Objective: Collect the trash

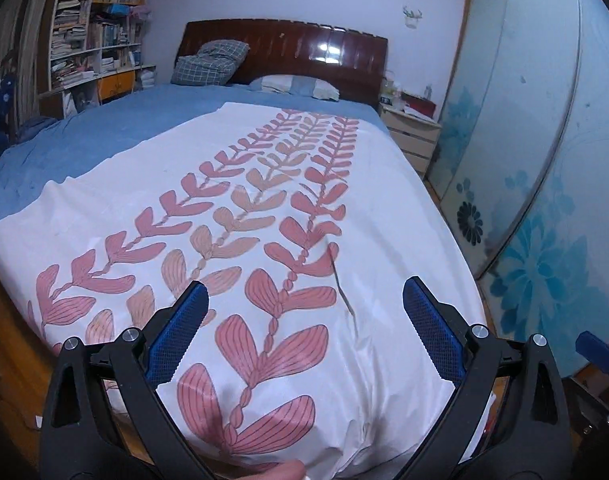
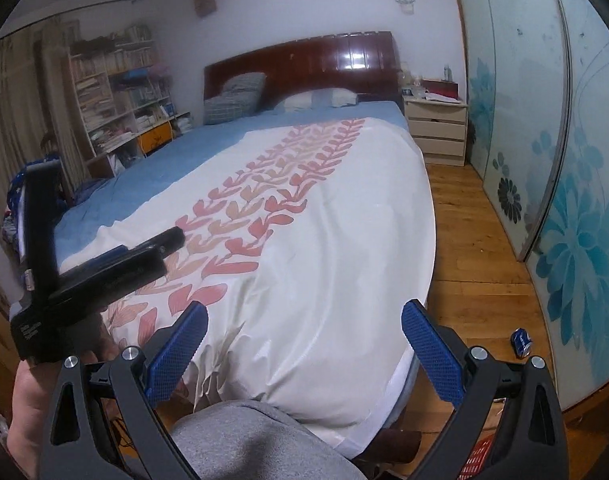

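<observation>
Quilt (image 2: 324, 216) on bed (image 2: 152, 168), nightstand (image 2: 436, 128) right of headboard (image 2: 304, 64), apparently a can (image 2: 521, 343) on floor (image 2: 472, 248) by wardrobe doors (image 2: 576, 184)

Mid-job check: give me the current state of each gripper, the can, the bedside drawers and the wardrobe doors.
left gripper: open, empty, over the foot of the bed.
right gripper: open, empty.
blue can: on the wooden floor by the wardrobe, not picked up; upright or tilted, cannot tell.
nightstand: drawers look shut.
wardrobe doors: slid shut.
bedspread: spread flat over the bed.
</observation>
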Demonstrator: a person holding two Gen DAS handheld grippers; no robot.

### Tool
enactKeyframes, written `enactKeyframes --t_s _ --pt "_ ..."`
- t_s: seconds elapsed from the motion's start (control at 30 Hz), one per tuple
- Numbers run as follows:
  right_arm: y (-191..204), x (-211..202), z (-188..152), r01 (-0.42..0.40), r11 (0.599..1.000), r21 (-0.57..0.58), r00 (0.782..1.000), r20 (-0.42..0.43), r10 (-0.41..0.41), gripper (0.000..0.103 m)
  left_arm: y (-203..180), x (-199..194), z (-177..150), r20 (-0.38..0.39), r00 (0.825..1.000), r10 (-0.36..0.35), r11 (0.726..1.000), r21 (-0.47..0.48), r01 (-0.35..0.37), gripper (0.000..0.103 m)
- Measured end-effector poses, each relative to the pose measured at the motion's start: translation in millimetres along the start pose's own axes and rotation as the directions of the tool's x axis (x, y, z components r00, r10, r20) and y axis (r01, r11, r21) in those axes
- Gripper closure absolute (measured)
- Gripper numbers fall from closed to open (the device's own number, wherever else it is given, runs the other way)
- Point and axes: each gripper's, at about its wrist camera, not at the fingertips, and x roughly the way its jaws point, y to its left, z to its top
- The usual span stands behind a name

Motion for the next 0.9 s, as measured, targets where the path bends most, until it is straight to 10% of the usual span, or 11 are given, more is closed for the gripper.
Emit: enactKeyframes --t_s 0.9 --pt "-3 11 0 0.008 1.000 0.017 0.999 -0.034 -0.007 0.007 0 2 -8 -0.018 1.000 -0.002 1.000 0.005 0.003 0.006"
